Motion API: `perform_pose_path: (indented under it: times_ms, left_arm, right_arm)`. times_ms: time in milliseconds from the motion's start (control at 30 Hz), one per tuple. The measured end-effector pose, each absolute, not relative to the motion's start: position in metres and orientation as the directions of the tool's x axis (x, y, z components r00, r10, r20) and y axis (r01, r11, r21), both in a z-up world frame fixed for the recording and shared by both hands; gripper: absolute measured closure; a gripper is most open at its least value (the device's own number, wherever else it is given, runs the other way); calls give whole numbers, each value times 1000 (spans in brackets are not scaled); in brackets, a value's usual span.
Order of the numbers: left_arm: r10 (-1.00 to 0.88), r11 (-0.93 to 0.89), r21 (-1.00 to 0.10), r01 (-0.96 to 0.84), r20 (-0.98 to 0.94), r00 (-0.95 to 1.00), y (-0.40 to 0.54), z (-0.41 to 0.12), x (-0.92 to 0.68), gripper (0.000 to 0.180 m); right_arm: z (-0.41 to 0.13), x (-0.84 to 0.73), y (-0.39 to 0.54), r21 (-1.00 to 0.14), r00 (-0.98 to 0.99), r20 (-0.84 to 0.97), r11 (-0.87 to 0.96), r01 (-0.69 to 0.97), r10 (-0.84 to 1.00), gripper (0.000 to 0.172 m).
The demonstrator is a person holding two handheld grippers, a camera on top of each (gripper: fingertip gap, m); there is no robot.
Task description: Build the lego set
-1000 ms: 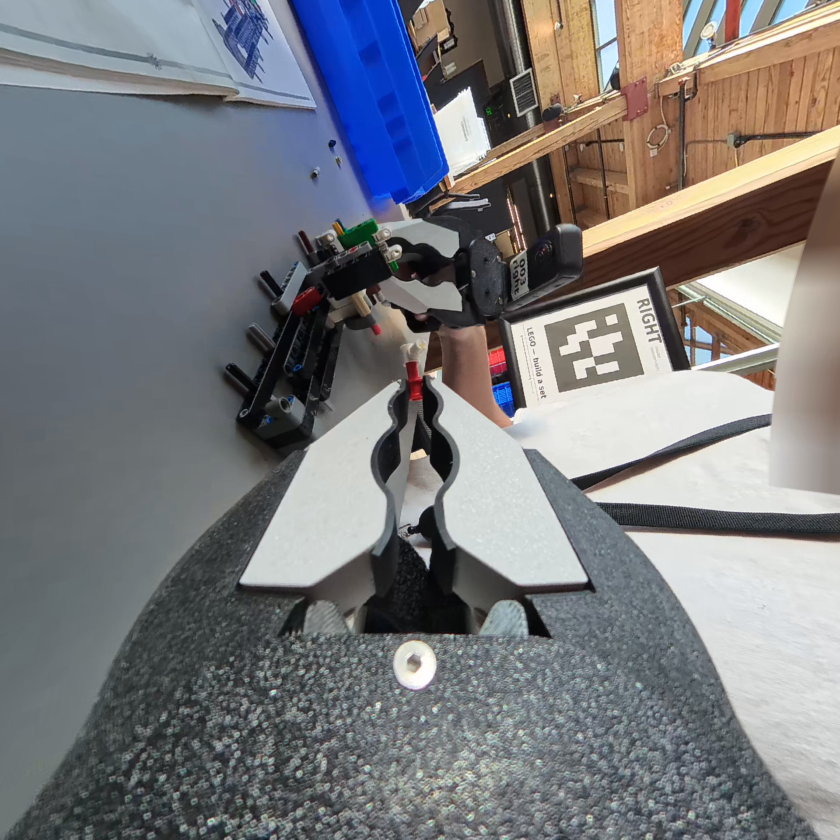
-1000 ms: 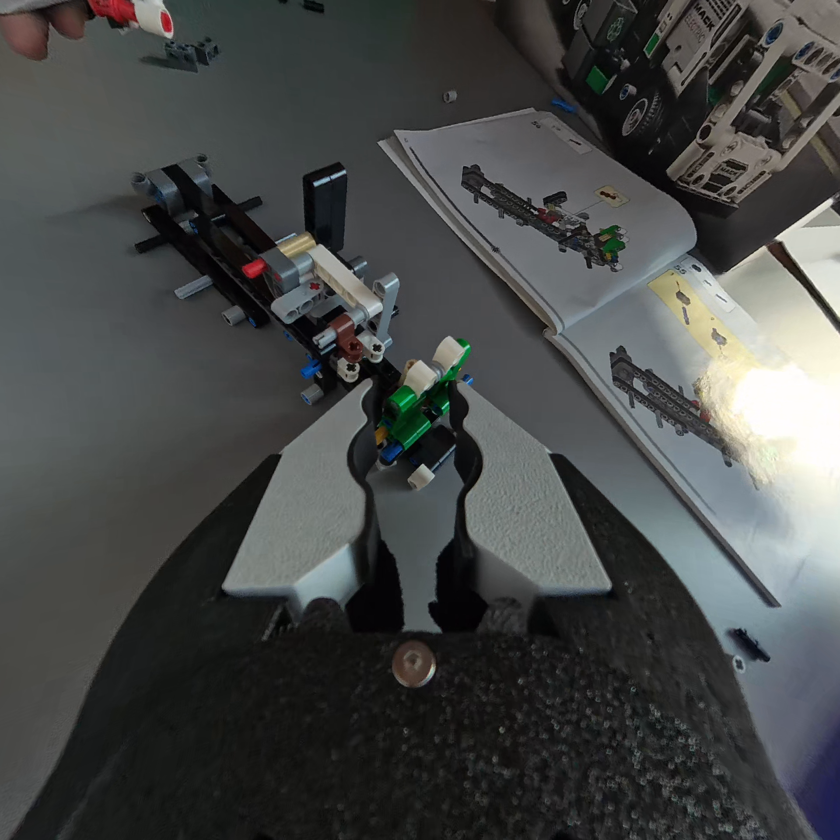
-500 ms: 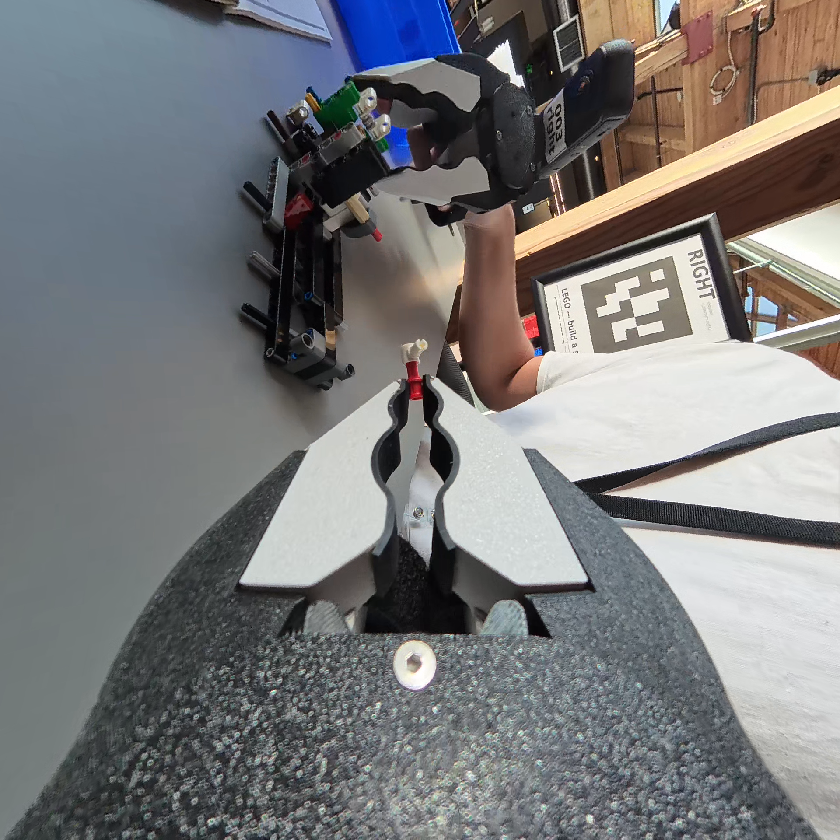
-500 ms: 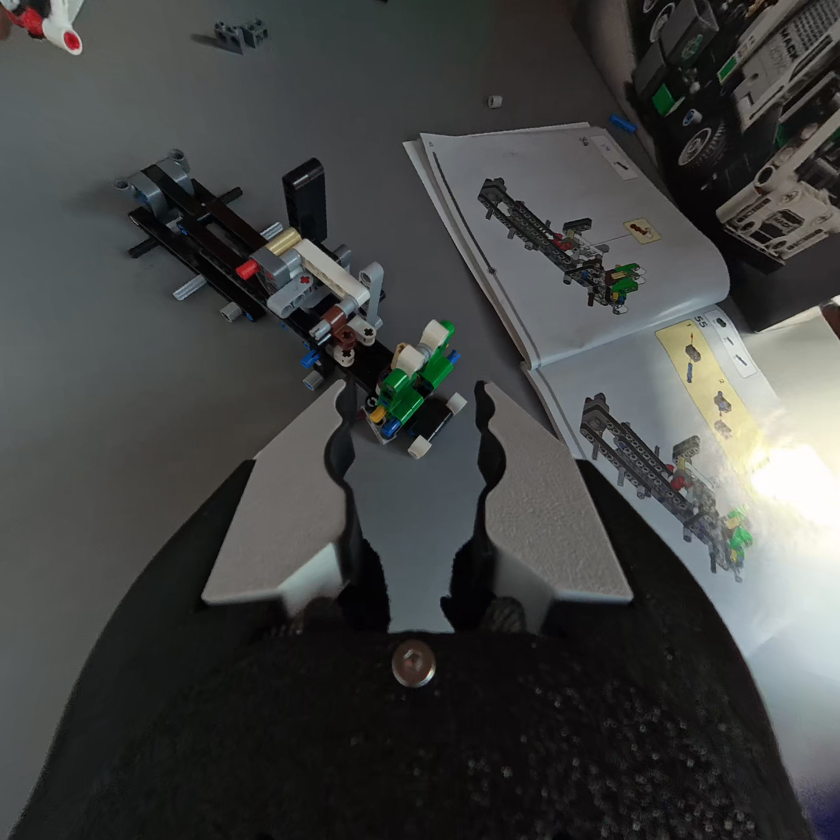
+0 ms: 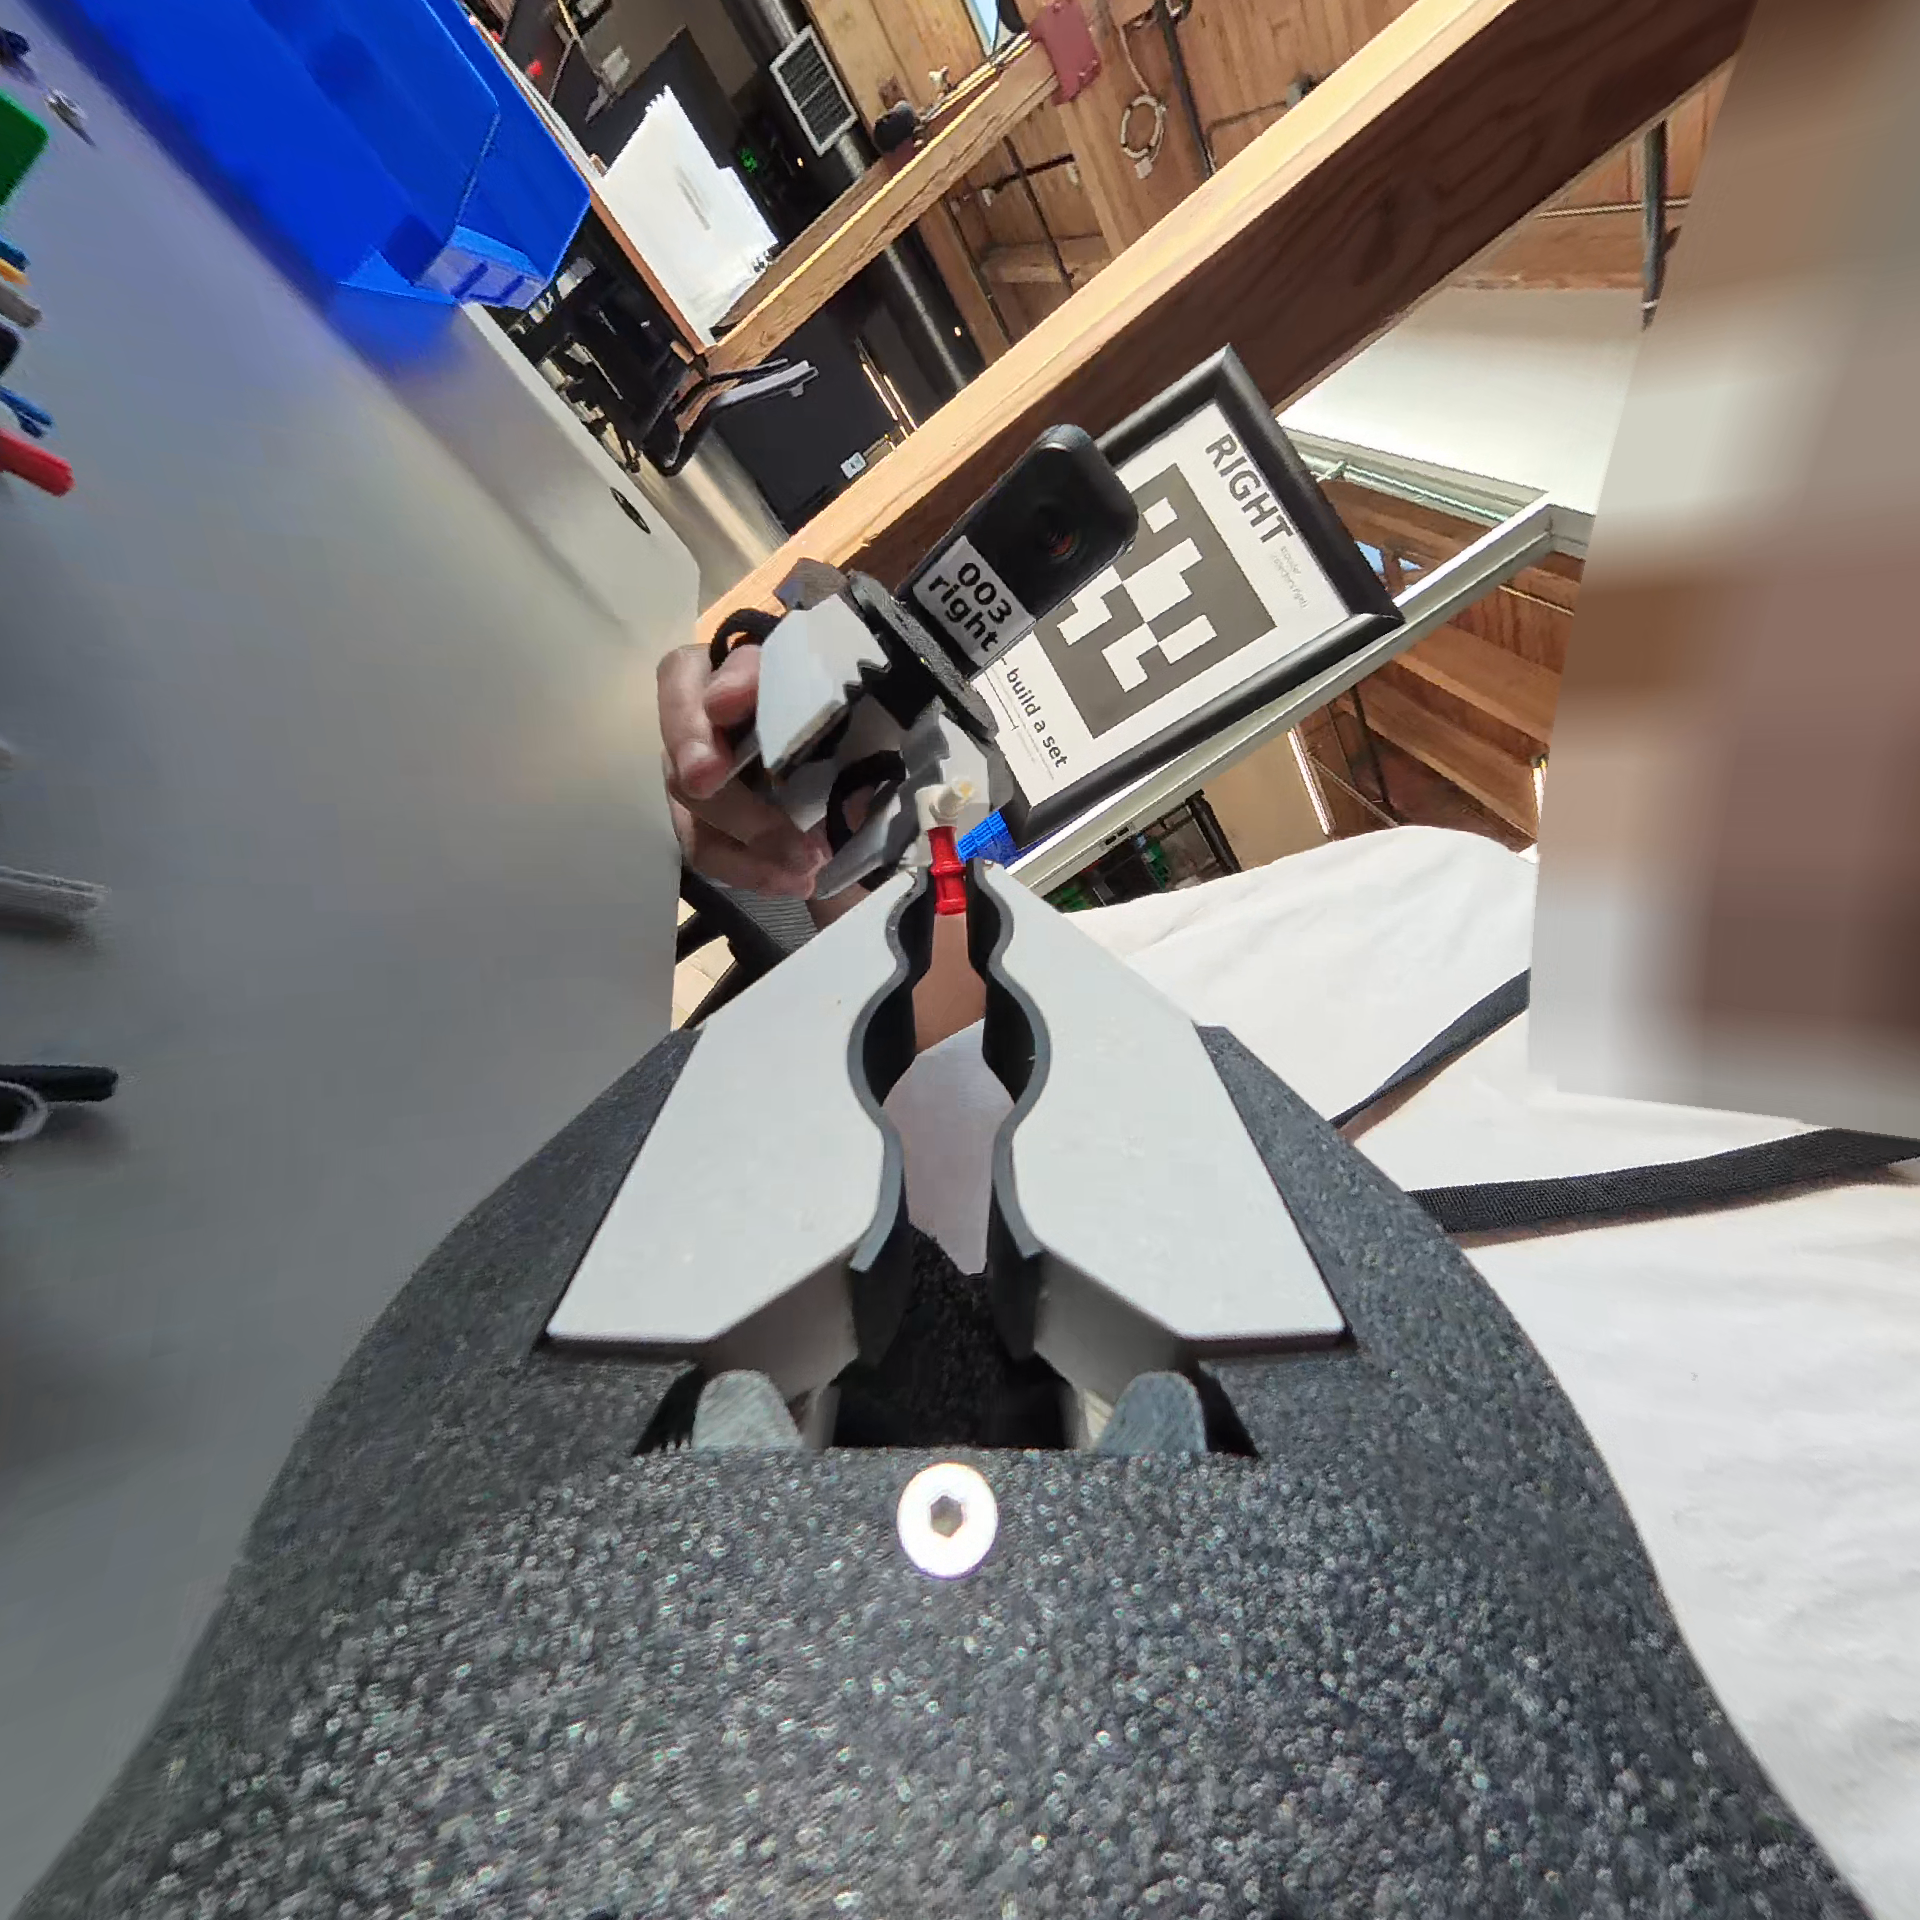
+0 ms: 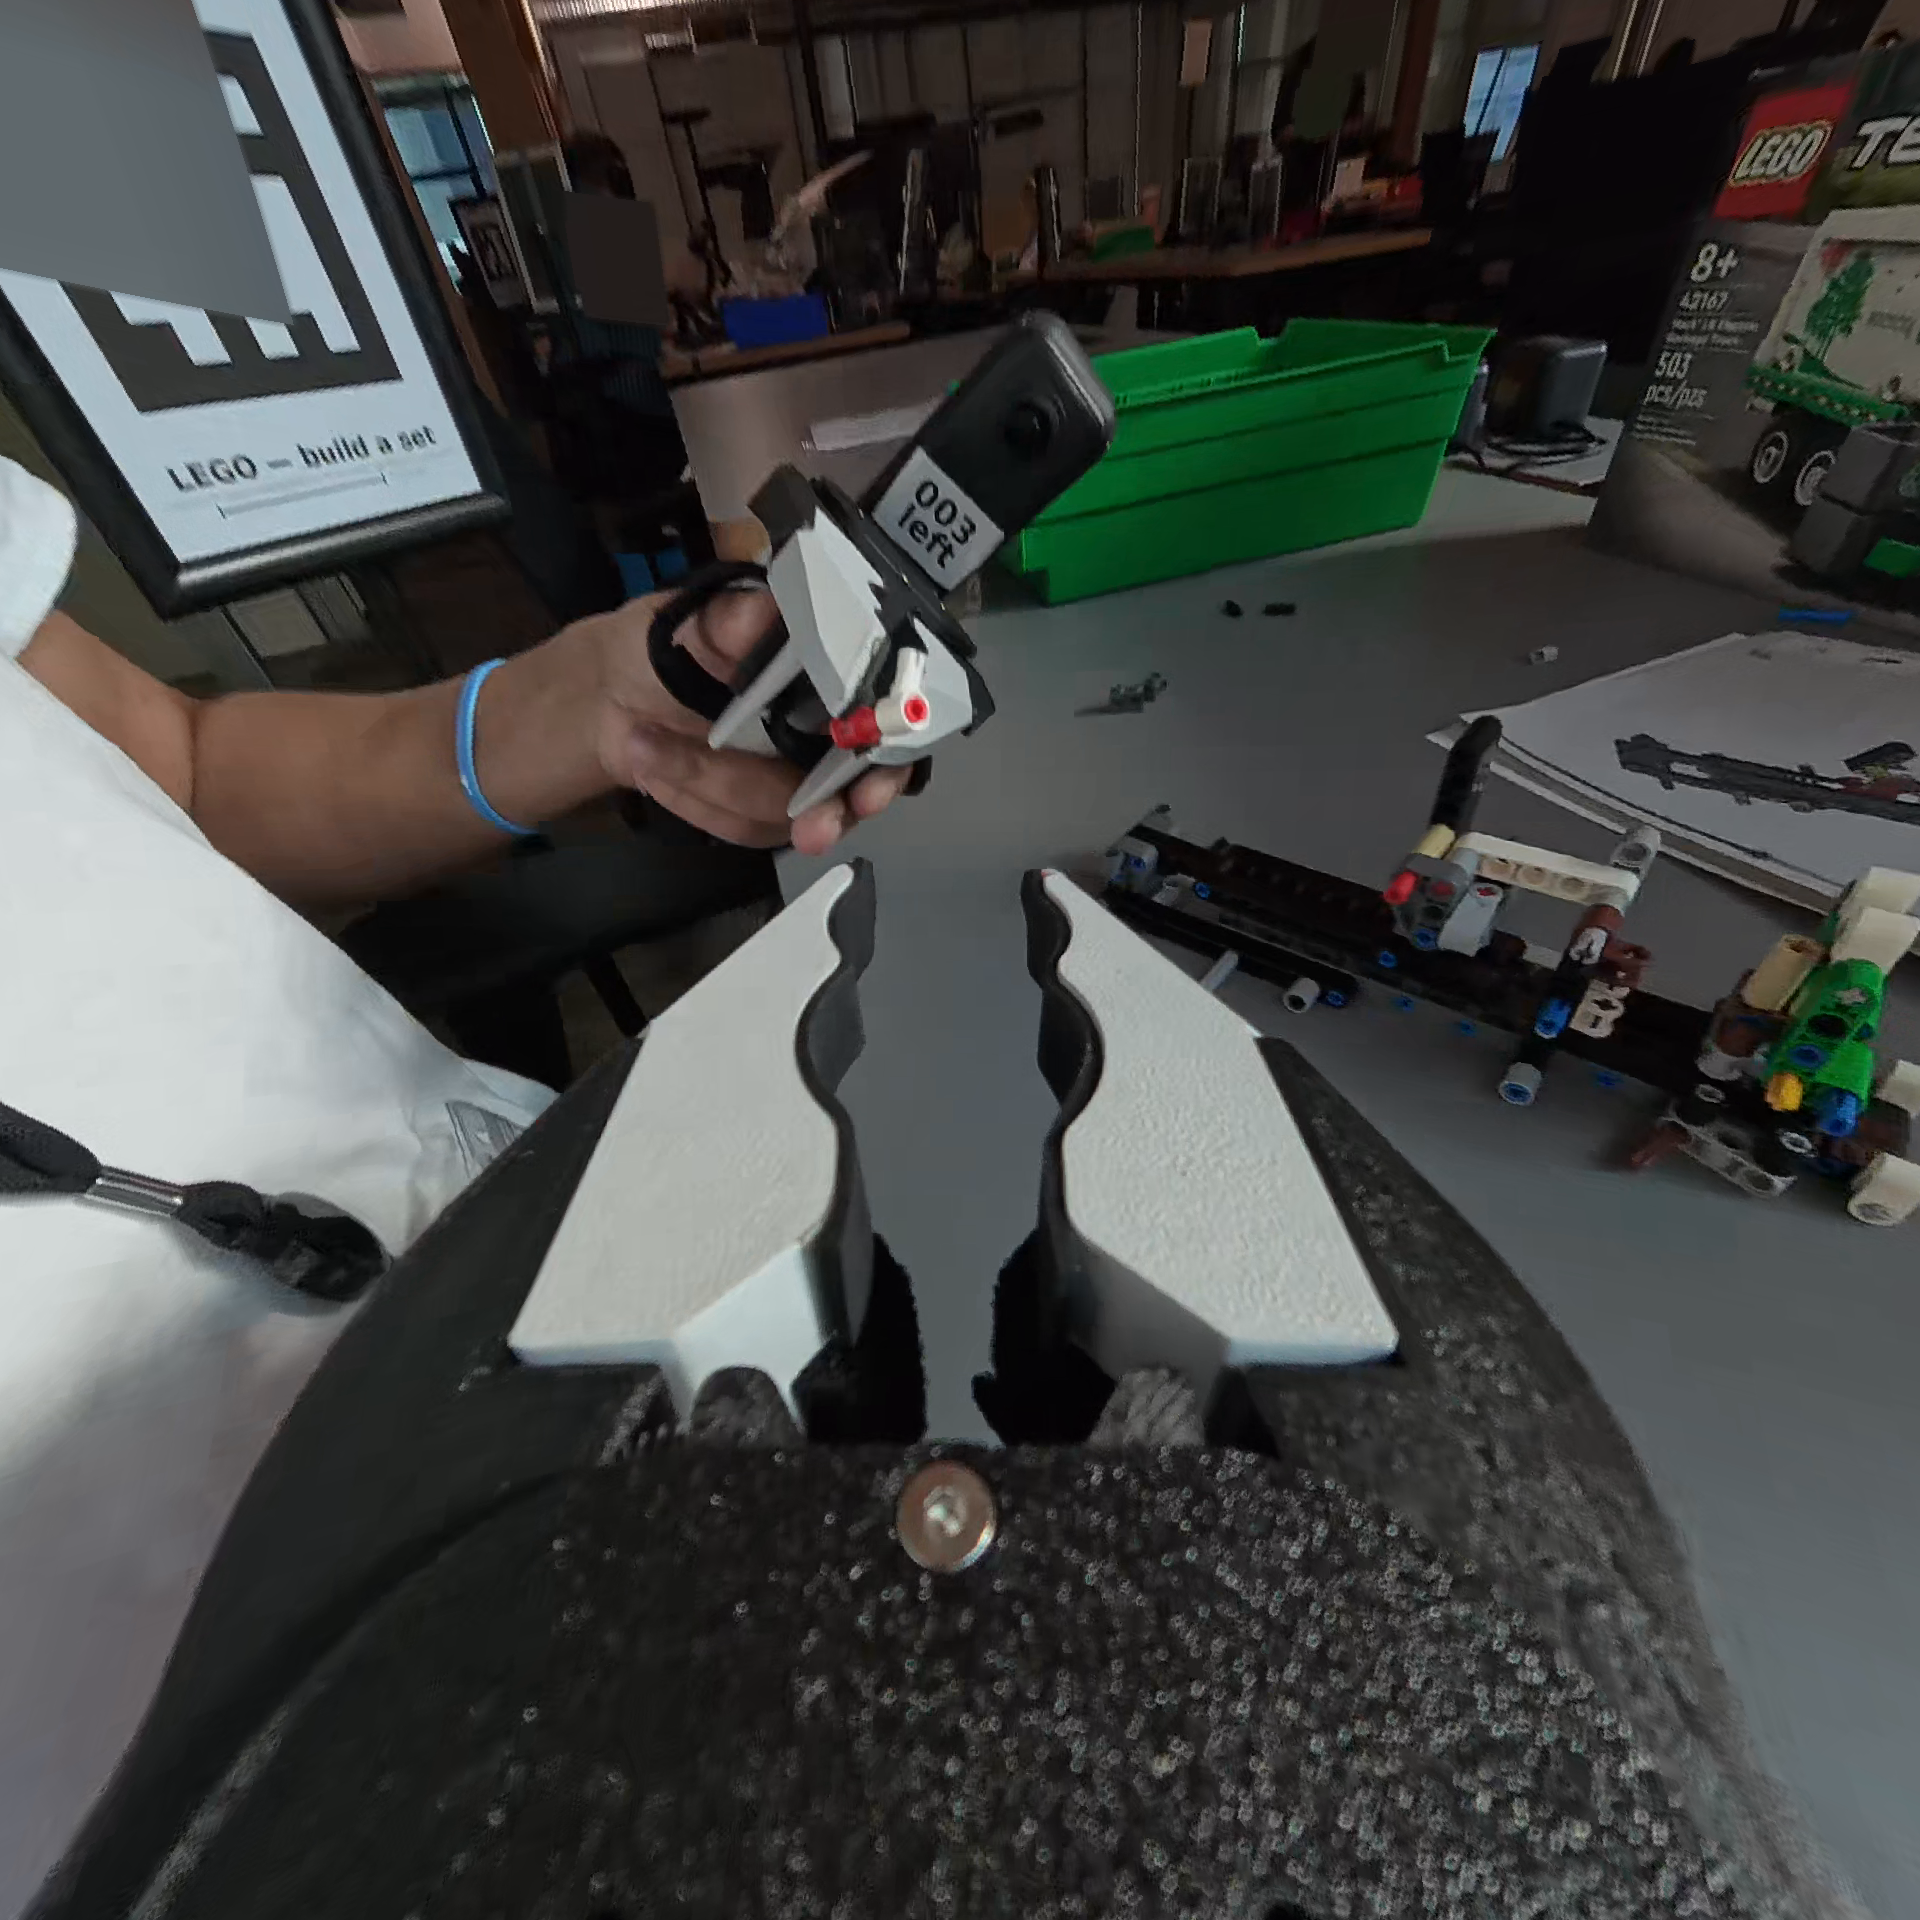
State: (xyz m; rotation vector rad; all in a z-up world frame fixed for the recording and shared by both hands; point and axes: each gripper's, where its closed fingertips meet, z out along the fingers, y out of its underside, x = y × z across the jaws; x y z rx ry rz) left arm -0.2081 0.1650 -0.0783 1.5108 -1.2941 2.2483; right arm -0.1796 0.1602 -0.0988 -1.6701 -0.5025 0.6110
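The left claw (image 5: pixel 948 883) is closed on a small red pin (image 5: pixel 945 871), both pads pressing its sides at the very tips. A white connector (image 5: pixel 951 798) sits on the pin's far end, clear of the pads. The piece is held up in the air, above the worktop (image 6: pixel 1143 790) and close to the person's body. It looks light, hard and smooth, so it should twist or slip easily under so narrow a grip. A second hold would best go on the white end, which is wider and free.

The right claw (image 6: pixel 948 883) is open, nothing between its pads, and points toward the left claw, near it but apart. Just beyond the right claw, the left hand (image 6: pixel 665 727) wraps the other claw's handle.

Farther right on the worktop lies a long black brick frame (image 6: pixel 1351 935) with a green cluster (image 6: pixel 1829 1039) at one end; it looks stiff but made of press-fit parts that could pop loose. Behind it are a booklet (image 6: pixel 1662 727), a green bin (image 6: pixel 1247 457) and the set's box (image 6: pixel 1766 343).
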Motion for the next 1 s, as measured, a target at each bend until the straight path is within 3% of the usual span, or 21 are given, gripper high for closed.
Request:
perform_pose_path:
  times_ms: [100,433,1000]
  left_arm:
    - [-391,-612,-594,-522,801,-453,162,-94,-203,178]
    - [-514,-605,-647,-465,763,-392,178,-105,-192,178]
    - [-486,-628,-617,-474,787,-380,180,-106,-193,178]
  right_arm:
    - [-90,-178,155,-986,772,-163,-133,-103,615,149]
    - [-107,-179,158,-975,773,-195,-203,-88,604,148]
    - [-109,-174,162,-948,738,-304,-271,-169,603,147]
